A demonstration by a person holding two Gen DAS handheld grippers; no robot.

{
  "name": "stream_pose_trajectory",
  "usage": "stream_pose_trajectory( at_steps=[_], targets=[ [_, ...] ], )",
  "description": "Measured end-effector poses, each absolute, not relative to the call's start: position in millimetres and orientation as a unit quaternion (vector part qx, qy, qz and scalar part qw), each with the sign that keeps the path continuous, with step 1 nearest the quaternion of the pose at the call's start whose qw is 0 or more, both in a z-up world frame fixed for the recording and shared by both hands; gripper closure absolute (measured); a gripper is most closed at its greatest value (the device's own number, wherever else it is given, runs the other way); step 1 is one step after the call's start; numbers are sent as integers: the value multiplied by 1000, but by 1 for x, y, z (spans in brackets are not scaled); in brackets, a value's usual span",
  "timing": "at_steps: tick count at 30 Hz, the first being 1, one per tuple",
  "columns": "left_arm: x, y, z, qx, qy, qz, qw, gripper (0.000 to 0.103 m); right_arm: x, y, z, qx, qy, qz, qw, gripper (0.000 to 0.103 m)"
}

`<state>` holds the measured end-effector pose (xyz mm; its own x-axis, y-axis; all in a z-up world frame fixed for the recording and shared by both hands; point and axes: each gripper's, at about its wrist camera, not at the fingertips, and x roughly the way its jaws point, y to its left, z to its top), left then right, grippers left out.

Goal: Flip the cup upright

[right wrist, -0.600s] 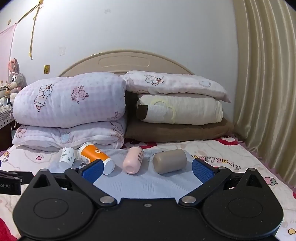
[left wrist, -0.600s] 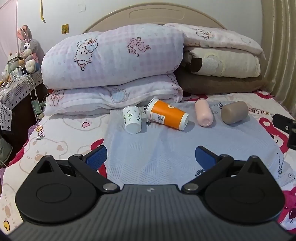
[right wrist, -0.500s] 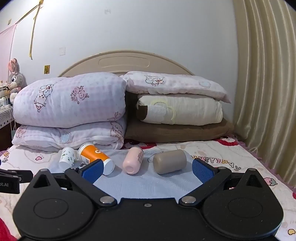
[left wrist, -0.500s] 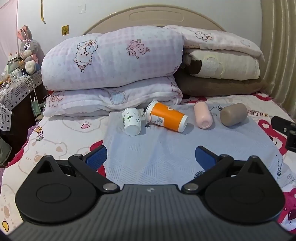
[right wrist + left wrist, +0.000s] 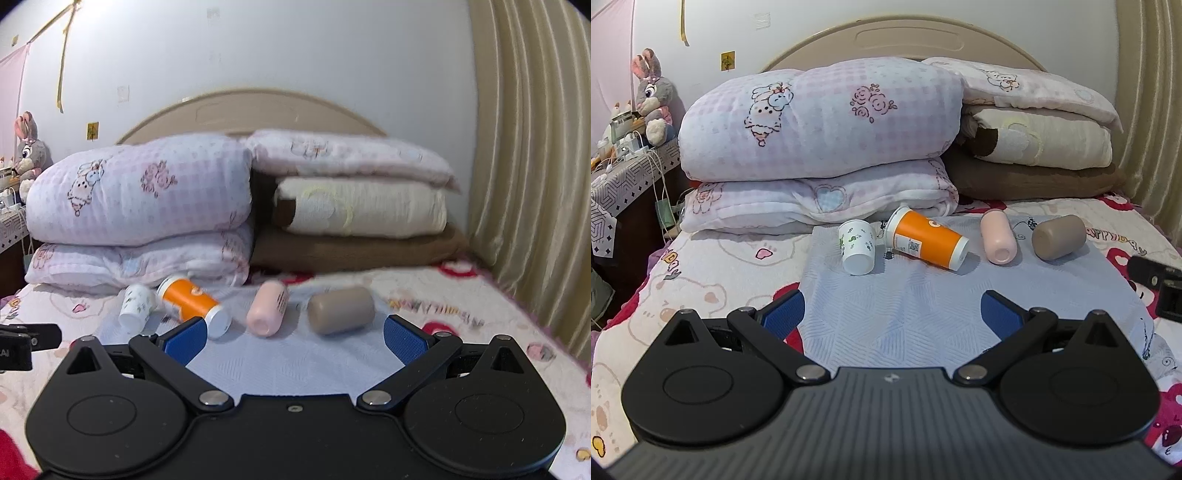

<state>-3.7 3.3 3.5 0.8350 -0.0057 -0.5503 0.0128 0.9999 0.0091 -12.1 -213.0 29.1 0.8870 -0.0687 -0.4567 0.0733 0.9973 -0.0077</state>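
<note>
Several cups lie on their sides in a row on a pale blue cloth [image 5: 905,306] on the bed: a small white floral cup [image 5: 857,246] [image 5: 136,307], an orange cup [image 5: 929,243] [image 5: 192,301], a pink cup [image 5: 997,242] [image 5: 267,308] and a taupe cup [image 5: 1058,236] [image 5: 341,310]. My left gripper [image 5: 892,312] is open and empty, hovering short of the cups. My right gripper [image 5: 293,336] is open and empty, near the pink and taupe cups.
Stacked folded quilts and pillows [image 5: 820,140] stand right behind the cups against the headboard. A curtain [image 5: 532,155] hangs on the right. A side table with a plush rabbit [image 5: 652,99] and cables is at the left. The right gripper's body [image 5: 1158,284] shows at the left view's right edge.
The right gripper has moved forward and down towards the cups, which now appear larger and slightly blurred. The left gripper has drifted little. Both stay open.
</note>
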Motion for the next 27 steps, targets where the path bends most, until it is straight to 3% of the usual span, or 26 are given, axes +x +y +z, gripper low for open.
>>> stream_pose_trajectory(
  at_steps=[27],
  targets=[
    [-7,9,4,-1,280,2,960,0,-7,-209,20,15,269,-27,963,0]
  ],
)
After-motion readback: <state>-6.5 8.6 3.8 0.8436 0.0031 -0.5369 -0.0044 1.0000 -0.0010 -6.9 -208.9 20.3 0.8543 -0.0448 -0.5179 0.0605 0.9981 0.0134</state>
